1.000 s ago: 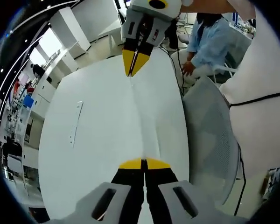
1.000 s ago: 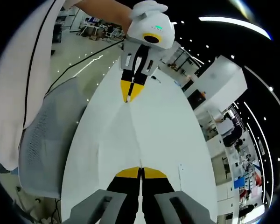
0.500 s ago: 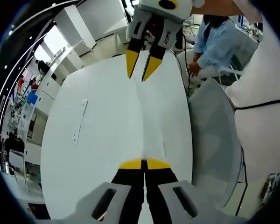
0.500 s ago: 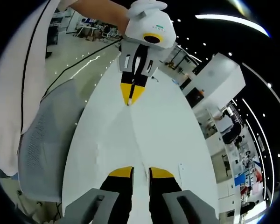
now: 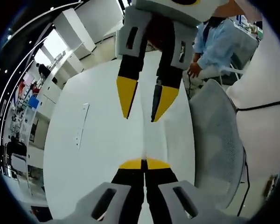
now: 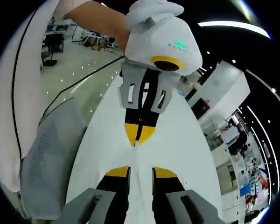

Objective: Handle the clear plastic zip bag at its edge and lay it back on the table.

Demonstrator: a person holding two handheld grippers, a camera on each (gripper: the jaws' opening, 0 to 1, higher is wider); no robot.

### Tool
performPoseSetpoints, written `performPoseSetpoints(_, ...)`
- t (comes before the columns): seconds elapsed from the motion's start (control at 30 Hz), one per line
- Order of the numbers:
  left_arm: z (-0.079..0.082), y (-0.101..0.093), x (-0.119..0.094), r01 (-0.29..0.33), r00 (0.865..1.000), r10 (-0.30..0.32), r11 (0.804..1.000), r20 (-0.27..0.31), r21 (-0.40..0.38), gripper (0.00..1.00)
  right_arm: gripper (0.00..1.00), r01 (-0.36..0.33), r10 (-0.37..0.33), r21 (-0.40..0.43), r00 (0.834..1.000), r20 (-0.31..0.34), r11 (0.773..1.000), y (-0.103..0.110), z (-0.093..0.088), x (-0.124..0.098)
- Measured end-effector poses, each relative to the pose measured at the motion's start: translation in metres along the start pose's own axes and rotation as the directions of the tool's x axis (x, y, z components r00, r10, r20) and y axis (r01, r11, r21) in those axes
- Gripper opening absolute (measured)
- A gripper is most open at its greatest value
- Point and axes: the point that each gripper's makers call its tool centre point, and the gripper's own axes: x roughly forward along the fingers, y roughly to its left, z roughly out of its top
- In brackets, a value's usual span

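Clear zip bag, faint against white table

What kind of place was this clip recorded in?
Probably an open-plan office or lab: a long white table, a grey mesh chair, and desks with seated people across a glossy floor.

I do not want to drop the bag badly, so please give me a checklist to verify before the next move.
1. The left gripper is shut on the edge of the clear plastic zip bag: ok, jaws closed.
2. The right gripper is open, with nothing between its jaws: ok.
3. The bag rests flat on the table: cannot tell, the plastic is too clear.
4. The thin strip on the table lies apart from the bag: ok.
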Motion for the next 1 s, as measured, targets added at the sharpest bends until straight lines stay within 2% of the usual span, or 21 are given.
performPoseSetpoints(0.1, 0.001, 0.000, 0.000, -0.004, 1.000, 0.004, 1.000, 0.003, 0.007, 0.00, 0.14, -0.015, 0.015, -0.003, 1.000, 0.017, 1.000, 0.001, 0.010, 0.009)
performPoseSetpoints(0.4, 0.001, 0.000, -0.002, -0.011, 1.000, 0.011, 1.000, 0.006, 0.014, 0.00, 0.11, -0.038, 0.039, -0.019, 0.999, 0.027, 0.999, 0.002, 0.021, 0.019)
performPoseSetpoints(0.7, -0.001, 0.000, -0.002, -0.009, 1.000, 0.009, 1.000, 0.004, 0.026, 0.00, 0.00, -0.053, 0.053, -0.027, 0.998, 0.030, 0.998, 0.003, 0.027, 0.022)
performPoseSetpoints(1.0, 0.002, 0.000, -0.004, -0.014, 1.000, 0.014, 1.000, 0.014, 0.028, 0.00, 0.01, -0.067, 0.067, -0.019, 0.998, 0.019, 0.998, 0.004, 0.027, 0.025)
